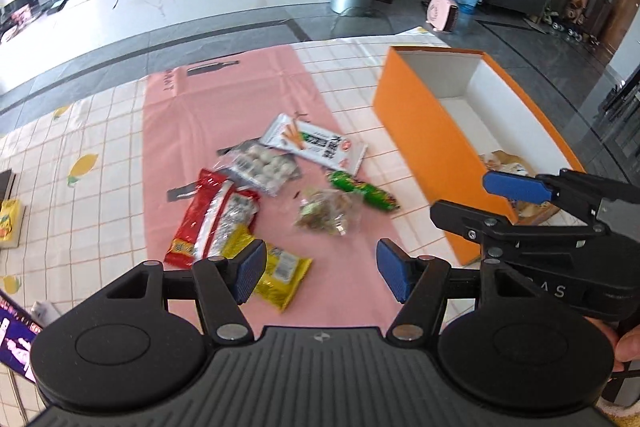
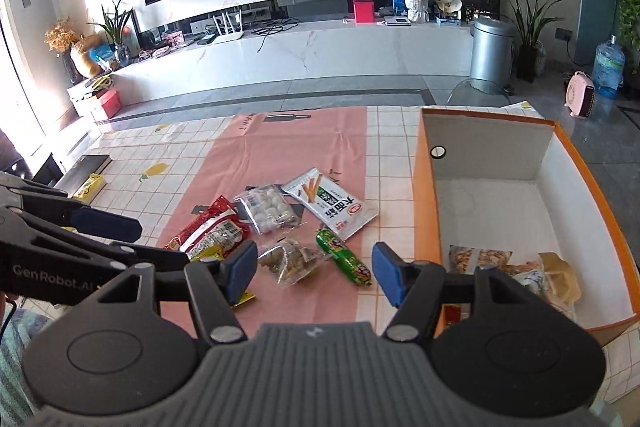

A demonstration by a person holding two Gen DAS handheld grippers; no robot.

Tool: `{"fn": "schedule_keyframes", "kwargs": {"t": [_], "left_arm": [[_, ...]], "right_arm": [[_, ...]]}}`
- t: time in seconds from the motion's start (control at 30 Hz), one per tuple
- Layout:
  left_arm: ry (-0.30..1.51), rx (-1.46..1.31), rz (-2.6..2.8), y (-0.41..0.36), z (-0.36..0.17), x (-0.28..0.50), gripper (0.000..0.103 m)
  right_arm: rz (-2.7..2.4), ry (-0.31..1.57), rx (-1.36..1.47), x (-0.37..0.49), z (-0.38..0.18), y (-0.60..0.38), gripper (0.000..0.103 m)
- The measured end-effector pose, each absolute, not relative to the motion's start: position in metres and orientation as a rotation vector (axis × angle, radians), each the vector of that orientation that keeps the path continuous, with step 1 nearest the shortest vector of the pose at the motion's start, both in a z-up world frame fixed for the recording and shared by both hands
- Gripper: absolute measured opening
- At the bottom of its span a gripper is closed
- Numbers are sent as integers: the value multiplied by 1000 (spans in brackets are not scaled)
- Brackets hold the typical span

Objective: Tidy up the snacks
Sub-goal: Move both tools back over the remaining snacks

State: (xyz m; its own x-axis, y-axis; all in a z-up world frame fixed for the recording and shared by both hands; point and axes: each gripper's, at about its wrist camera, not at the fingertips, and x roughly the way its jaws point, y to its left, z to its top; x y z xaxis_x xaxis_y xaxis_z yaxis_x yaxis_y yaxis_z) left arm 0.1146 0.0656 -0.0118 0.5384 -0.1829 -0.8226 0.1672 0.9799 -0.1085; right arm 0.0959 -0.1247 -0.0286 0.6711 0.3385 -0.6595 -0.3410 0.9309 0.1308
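The near end of the orange box (image 2: 424, 195) is cut off behind the right gripper (image 2: 314, 273) body, so the packets (image 2: 480, 261) lying on its white floor show only in part; their print is too blurred to read. In the left wrist view the box's near corner is likewise masked by the right gripper's black linkage and one blue pad. The yellow packet (image 1: 280, 275) is half covered by the left gripper (image 1: 320, 269) and its left pad.

Both sets of jaws stand apart with nothing between the ribbed blue pads; neither grips anything. No earlier view is available to compare.

The loose snacks lie ahead of both jaws on a pink plastic sheet (image 1: 240, 99), creased and glossy, spread over a checked cloth on the worktop (image 1: 100, 131). Straight ahead of the right jaws: a crinkled clear bag of brownish pieces (image 2: 290, 259) and a green sausage-shaped stick (image 2: 344, 257). Further ahead: a flat white packet with printed sticks (image 2: 332, 205) and a clear bag of pale round balls (image 2: 268, 211). Ahead and left of the right jaws: a red and white packet (image 2: 208, 233), overlapping the yellow one.

The box, rigid card with orange outside and white inside, stands open to the right of both jaws, just off the pink sheet.
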Motion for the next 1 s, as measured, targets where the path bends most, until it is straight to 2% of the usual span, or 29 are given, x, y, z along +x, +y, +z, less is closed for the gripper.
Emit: {"fn": "schedule_keyframes", "kwargs": {"t": [0.17,0.3,0.47,0.73,1.0], "left_arm": [[1016,-48,-161,98,-31,116,74],[1058,-79,-155,115,-45,122,74],[1097,-117,-125,119,-62,133,77],[1235,-259,-11,114,-102,165,74],[1279,-388,101,121,-135,178,74]], "right_arm": [[386,759,-55,103,-52,-106,60],[396,764,-86,112,-64,-96,54],[416,781,-114,127,-81,-85,54],[514,797,-221,159,-104,-69,41],[595,828,-234,190,-135,-62,42]]}}
